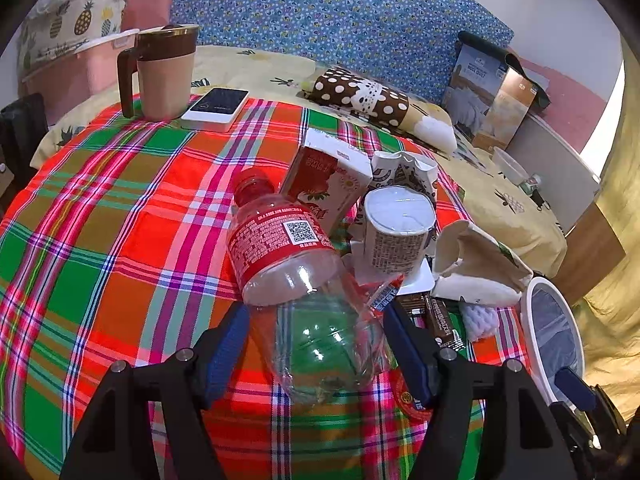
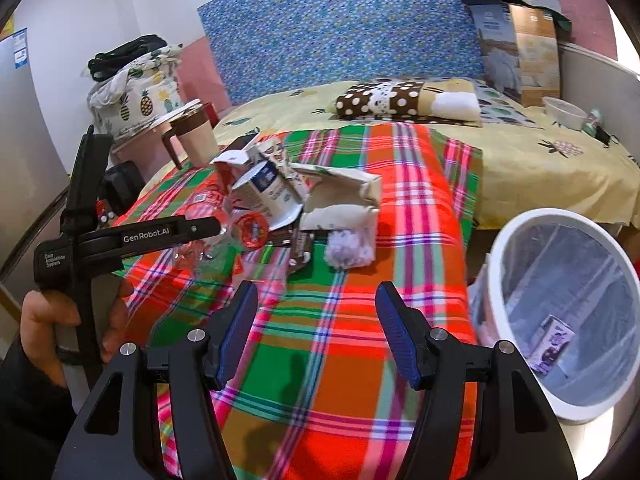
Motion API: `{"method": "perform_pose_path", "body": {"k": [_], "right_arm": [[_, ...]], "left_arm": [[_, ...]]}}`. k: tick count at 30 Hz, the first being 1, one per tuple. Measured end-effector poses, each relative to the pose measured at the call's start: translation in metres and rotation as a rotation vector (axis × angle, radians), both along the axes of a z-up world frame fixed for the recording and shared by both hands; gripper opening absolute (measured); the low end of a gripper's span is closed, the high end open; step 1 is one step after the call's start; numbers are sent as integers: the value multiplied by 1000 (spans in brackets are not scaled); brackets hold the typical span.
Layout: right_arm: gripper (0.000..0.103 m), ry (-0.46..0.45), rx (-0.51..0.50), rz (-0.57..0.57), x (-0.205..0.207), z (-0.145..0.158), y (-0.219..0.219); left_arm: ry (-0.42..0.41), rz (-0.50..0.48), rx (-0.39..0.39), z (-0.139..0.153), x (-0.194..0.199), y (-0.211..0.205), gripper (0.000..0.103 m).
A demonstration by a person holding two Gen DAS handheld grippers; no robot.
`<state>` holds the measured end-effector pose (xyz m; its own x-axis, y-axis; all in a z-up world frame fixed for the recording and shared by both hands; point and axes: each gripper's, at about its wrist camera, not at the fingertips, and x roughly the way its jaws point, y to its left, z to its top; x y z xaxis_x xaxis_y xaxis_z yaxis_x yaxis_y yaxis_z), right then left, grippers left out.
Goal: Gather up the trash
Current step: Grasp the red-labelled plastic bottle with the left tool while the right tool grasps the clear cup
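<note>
One carton [image 2: 554,342] lay binned, the pile ahead uncollected; left gripper [image 1: 316,344] spread around the plastic bottle [image 1: 296,280], right gripper [image 2: 316,332] released, empty.

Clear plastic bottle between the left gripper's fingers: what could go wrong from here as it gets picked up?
1. The clear plastic bottle lies between the open left gripper fingers; its smooth, crumpled body may slip or squash when squeezed.
2. The red carton and white cup crowd its neck end, so lifting may topple them.
3. The trash bin sits off the cloth's right edge, so the carry crosses the pile.
</note>
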<state>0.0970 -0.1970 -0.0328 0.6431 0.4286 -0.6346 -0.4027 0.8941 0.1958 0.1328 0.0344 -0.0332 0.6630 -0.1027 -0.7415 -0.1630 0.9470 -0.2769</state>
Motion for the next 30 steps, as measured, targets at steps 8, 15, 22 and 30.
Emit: {"method": "perform_pose_path", "body": {"k": [8,15,22,30], "right_arm": [[63,27,-2,75,4,-6,26],[63,78,-1,123,20,-17,46],[63,150,-5,115,32,-27,54],[44,154,-18,113,31,-29,56]], "left_arm": [[-14,-31,64,9,-30,18,62],[-10,-46,69,12,-56,34,63],[-23,-23,41,14,-53,44,64],[-8,20,38,5,-40,47,64]]}}
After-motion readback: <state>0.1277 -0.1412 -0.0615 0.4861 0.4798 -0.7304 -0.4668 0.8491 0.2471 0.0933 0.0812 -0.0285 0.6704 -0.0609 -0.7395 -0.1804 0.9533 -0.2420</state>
